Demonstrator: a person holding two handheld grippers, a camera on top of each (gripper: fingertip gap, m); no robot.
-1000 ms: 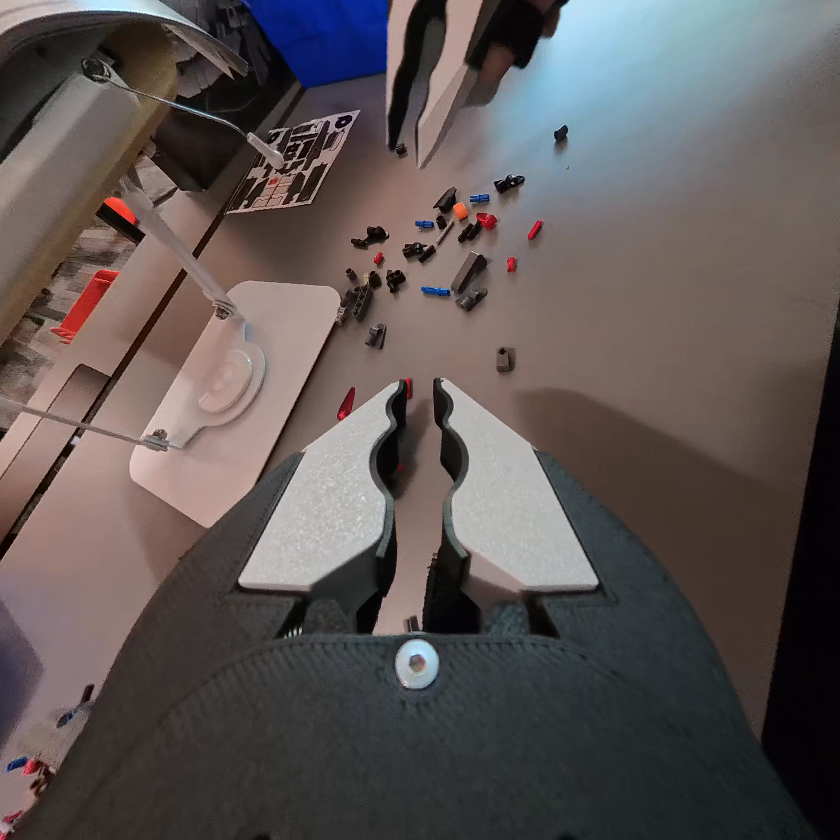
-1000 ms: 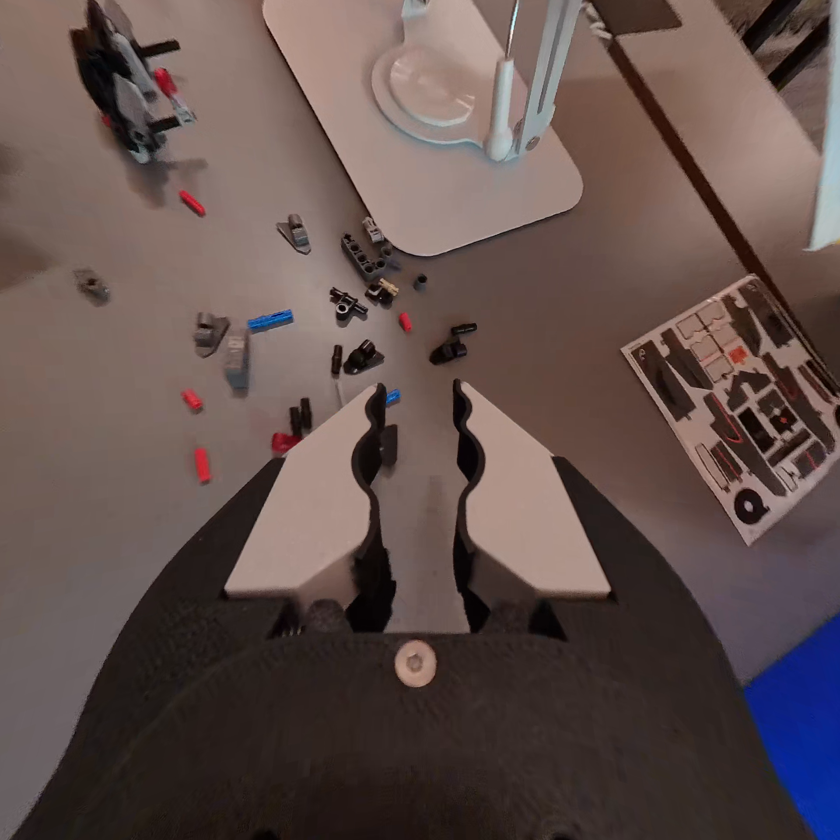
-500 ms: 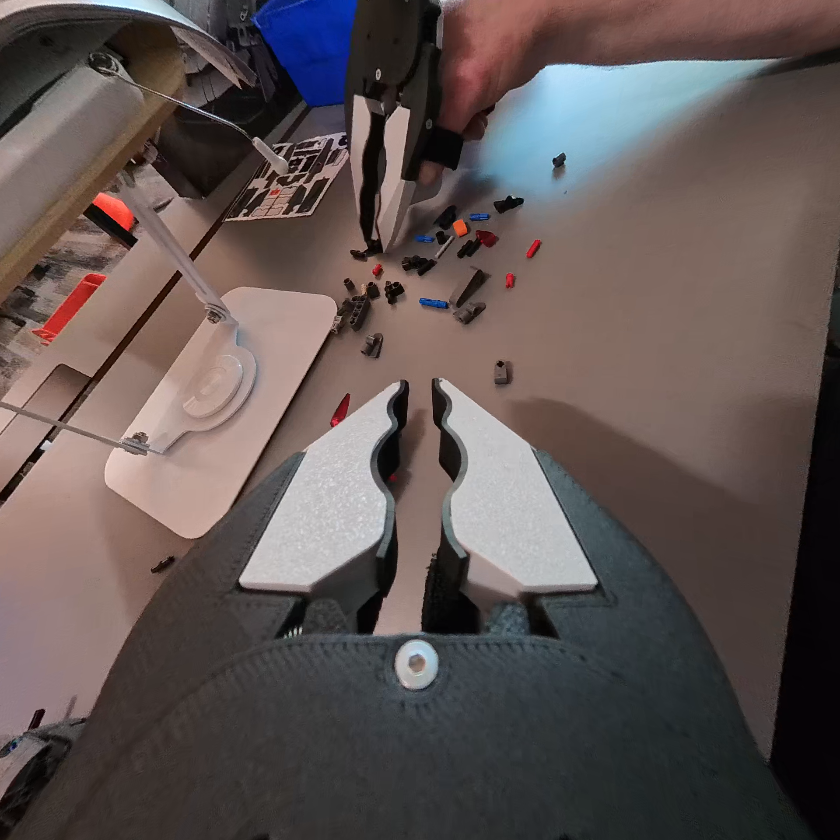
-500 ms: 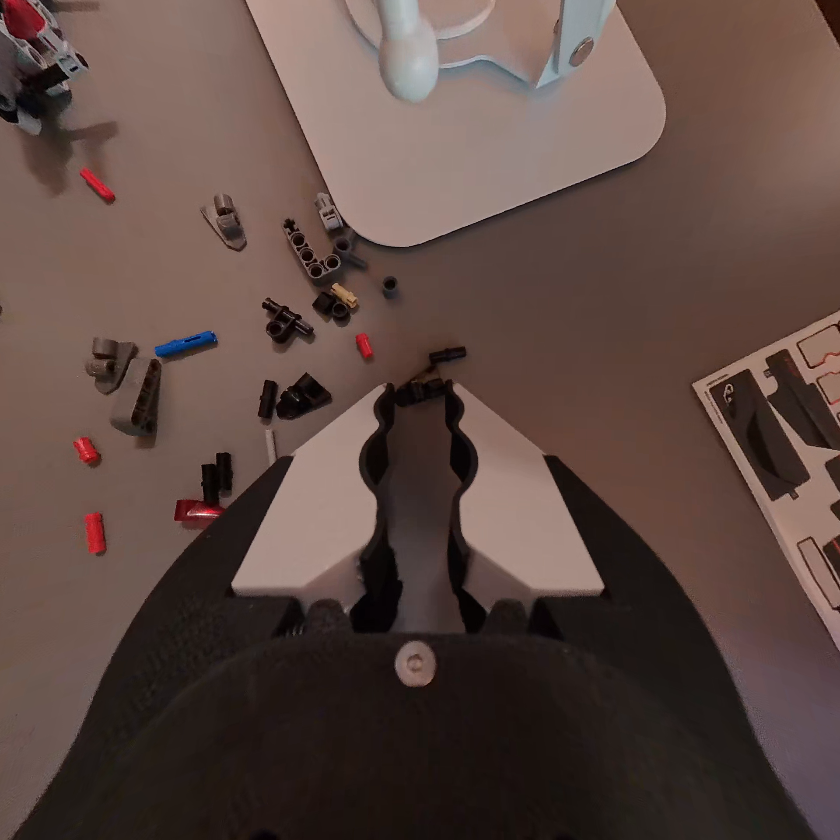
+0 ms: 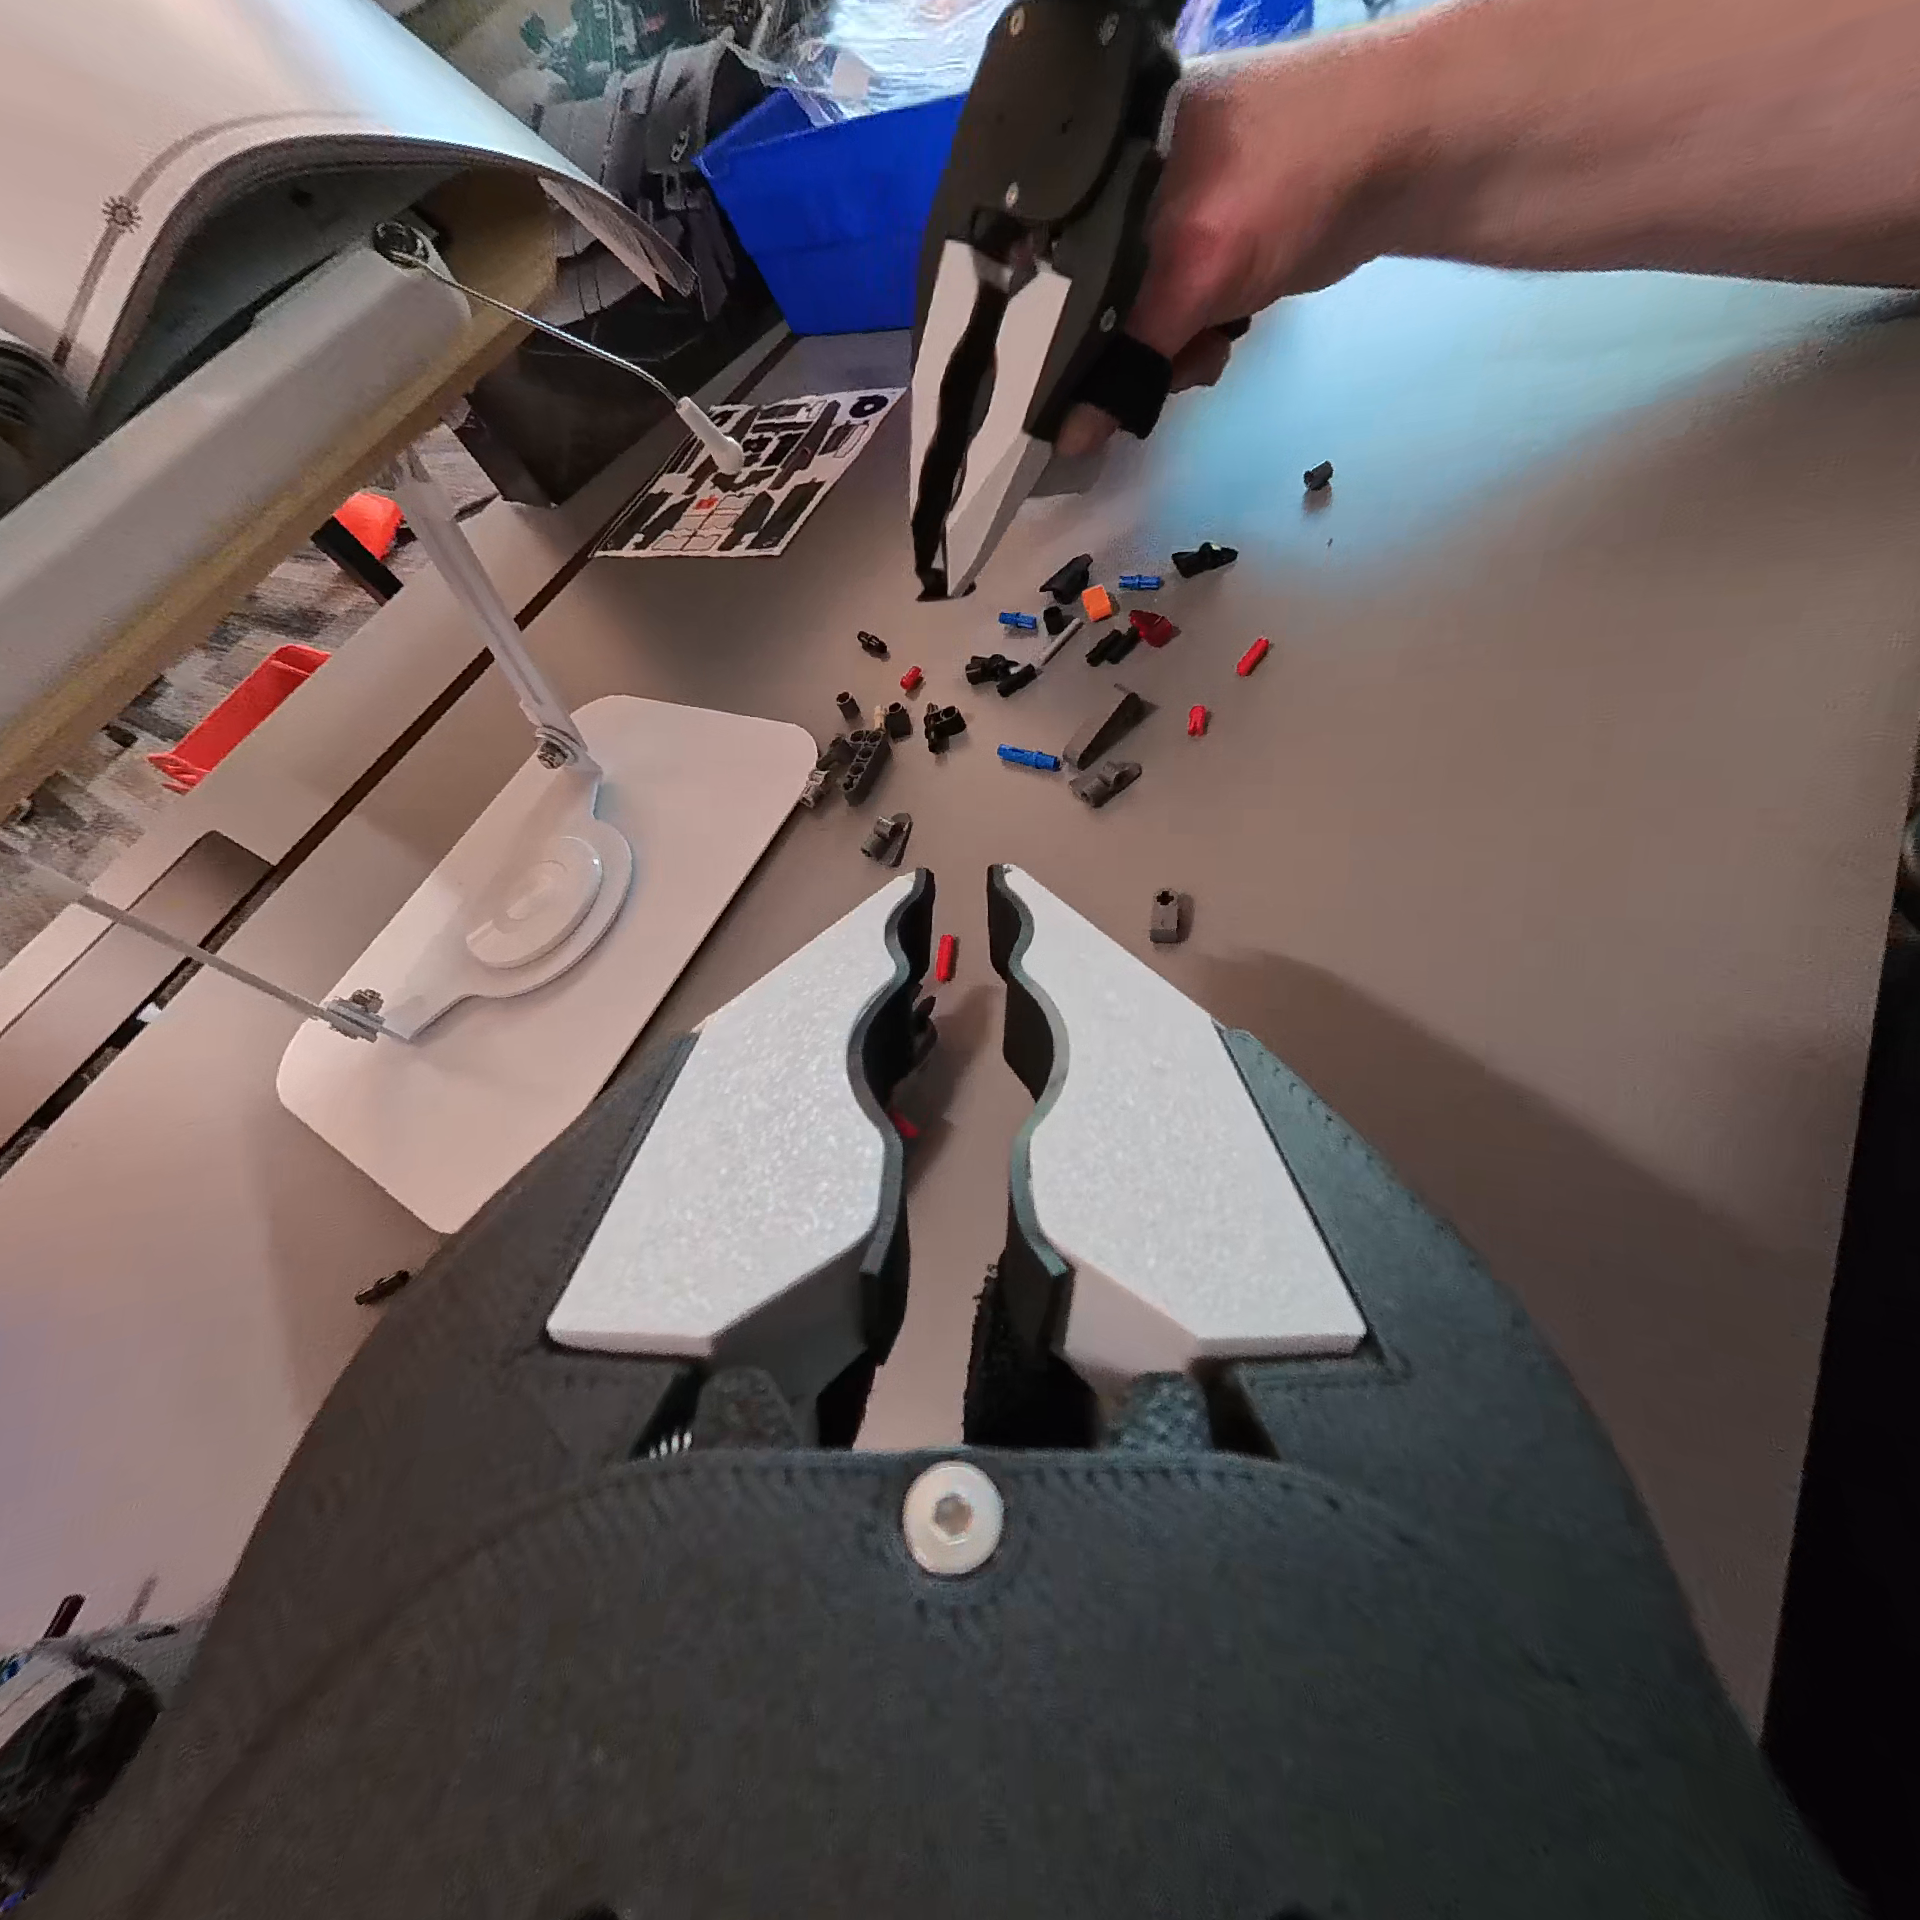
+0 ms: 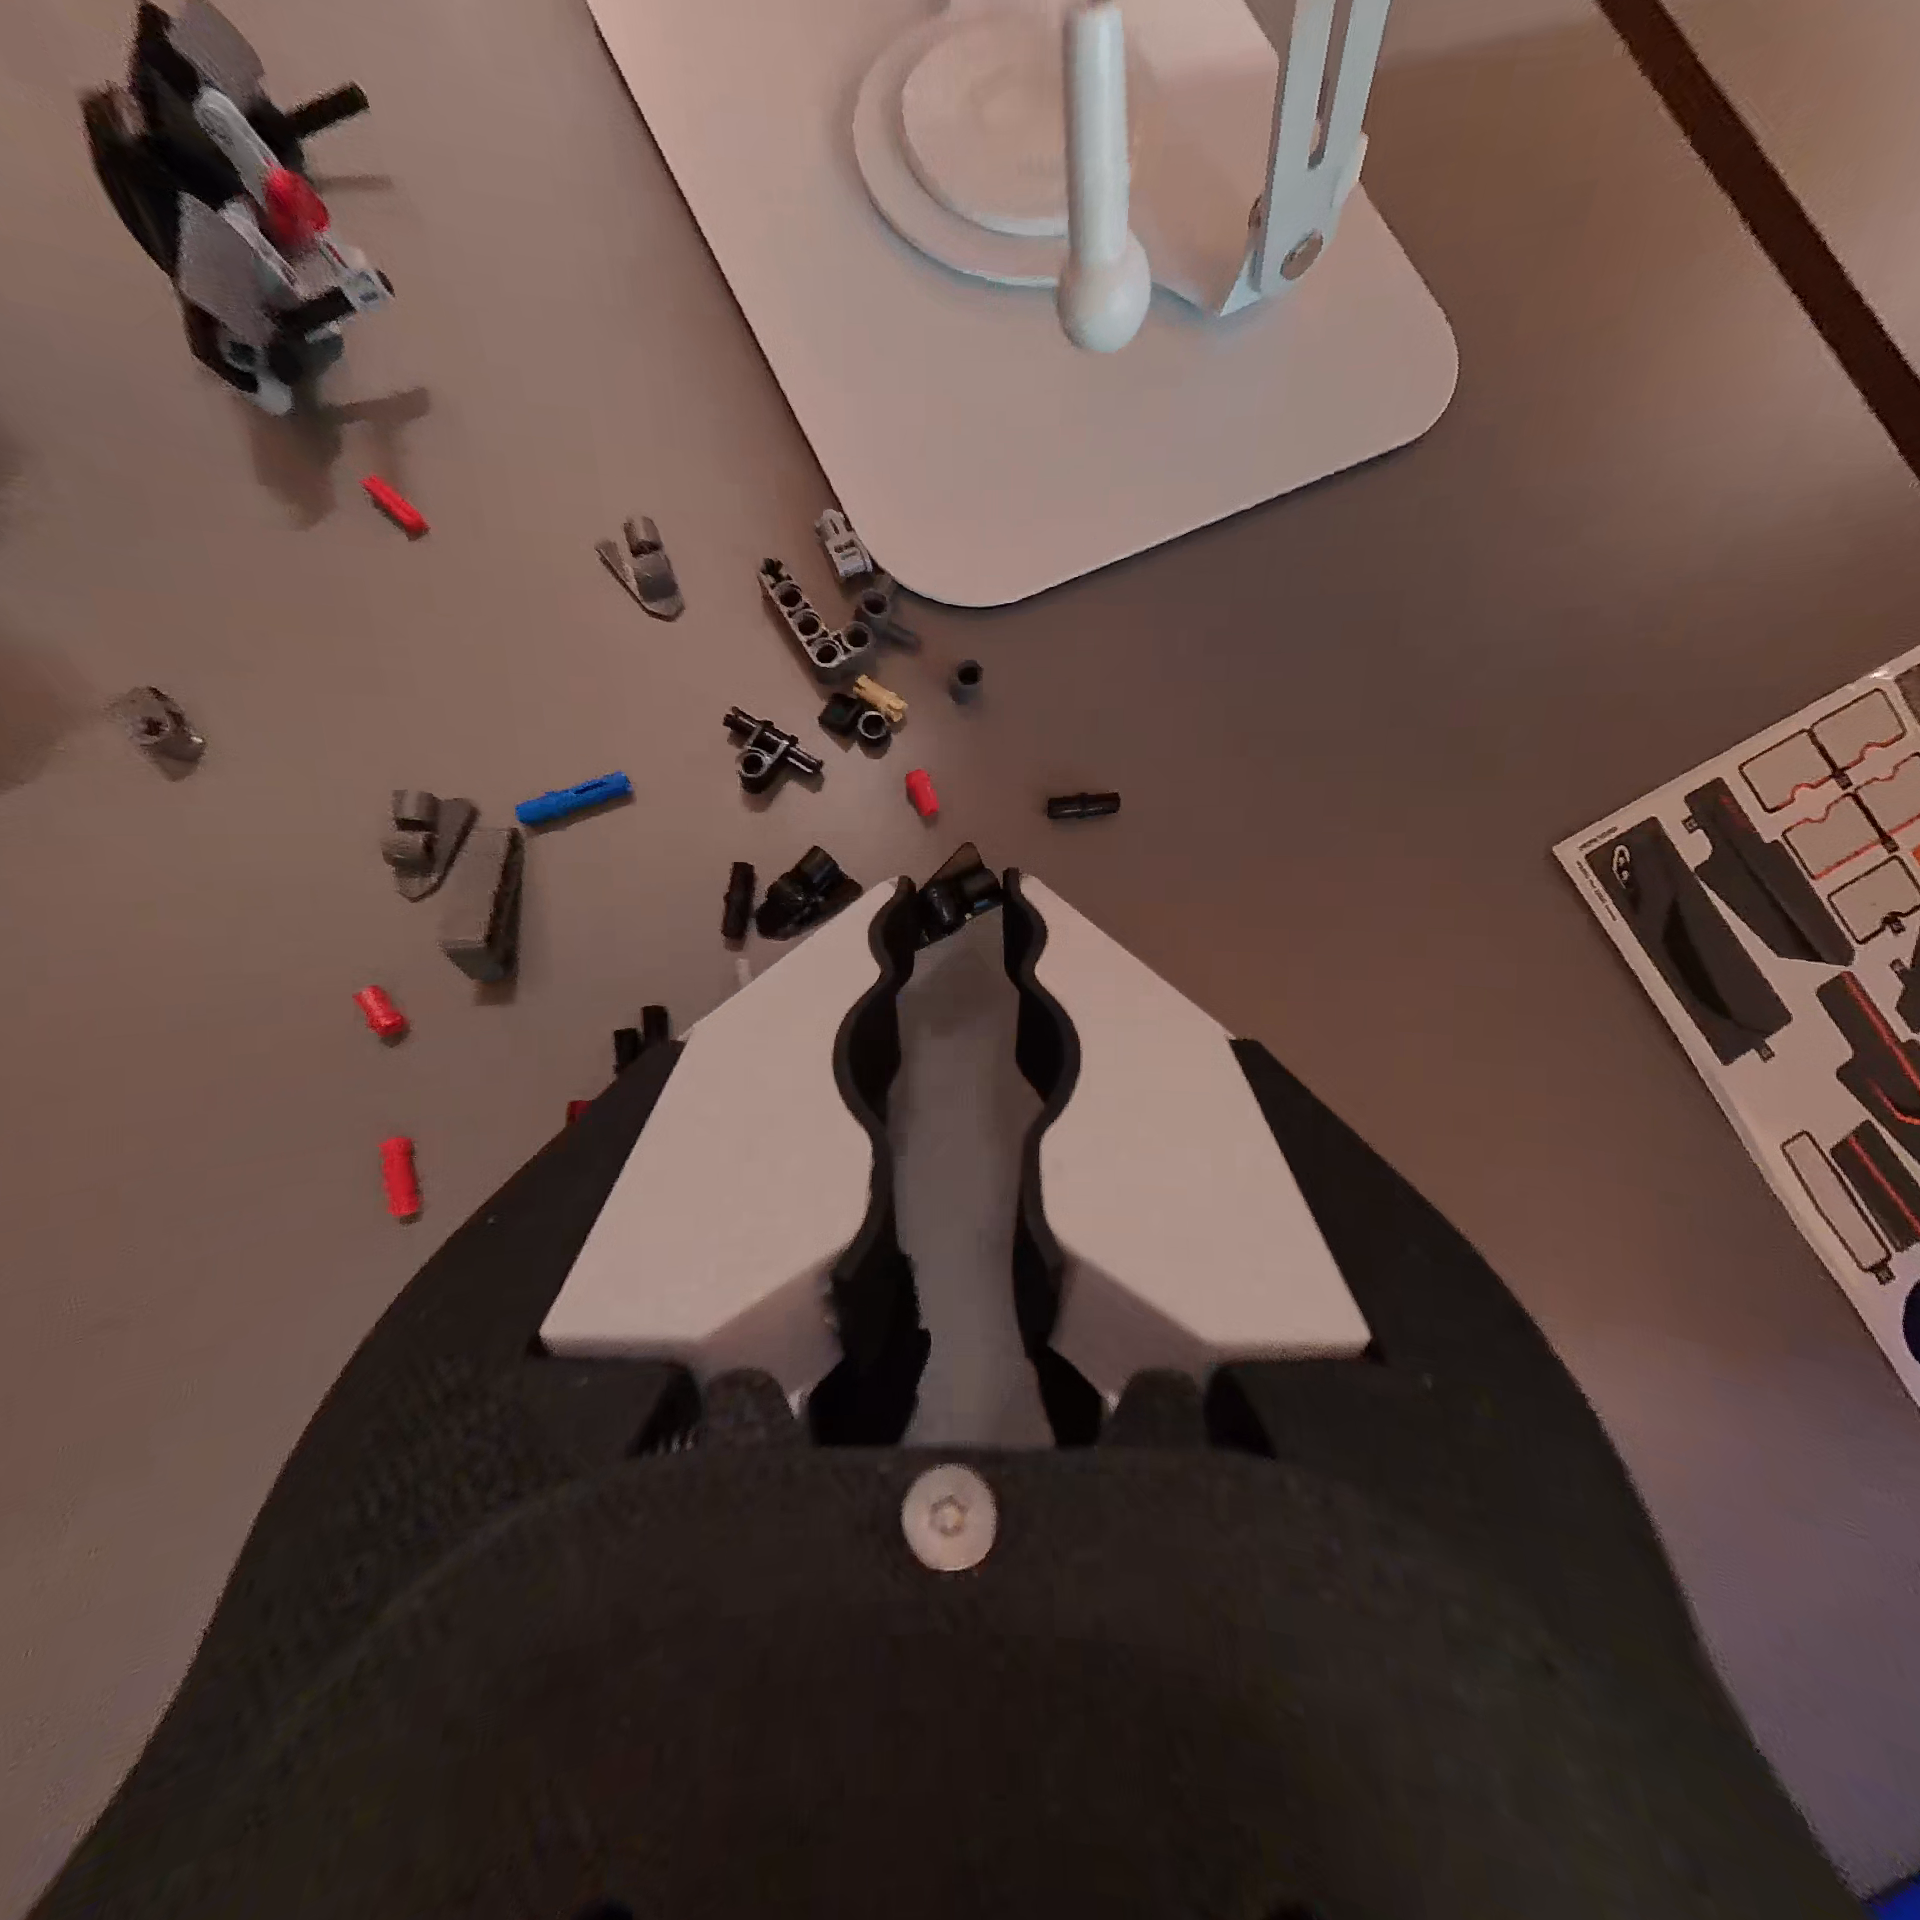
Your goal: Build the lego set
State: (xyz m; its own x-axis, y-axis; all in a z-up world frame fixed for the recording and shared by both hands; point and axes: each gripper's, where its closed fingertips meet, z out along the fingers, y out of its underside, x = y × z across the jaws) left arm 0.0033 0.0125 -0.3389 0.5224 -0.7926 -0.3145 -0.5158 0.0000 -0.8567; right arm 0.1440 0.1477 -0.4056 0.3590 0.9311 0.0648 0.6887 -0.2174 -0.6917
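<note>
My right gripper [image 6: 956, 888] is shut on a small black lego piece [image 6: 961, 891], held at its fingertips just above the brown table. It also shows in the left wrist view [image 5: 943, 584], pointing down at the far side of the loose pieces, with a hand around it. My left gripper [image 5: 961, 878] is narrowly open and empty, low over the table, with a red pin [image 5: 945, 956] lying on the table between its fingers. A part-built grey, black and red model [image 6: 239, 239] stands far left in the right wrist view. Several loose pieces, such as a blue pin [image 6: 574, 798], lie scattered.
A white stand base [image 6: 1039, 416] sits beyond the pieces and carries an open booklet [image 5: 208, 208]. A sticker sheet [image 6: 1787, 935] lies to the right. A blue bin [image 5: 831, 218] stands at the table's far end. The table edge [image 5: 1870, 935] runs along the right. The grippers' ends are close to 20 cm from one another.
My right gripper moved down onto the small black piece and closed on it; a black pin stayed on the table. My left gripper drew back slightly, still narrowly open.
</note>
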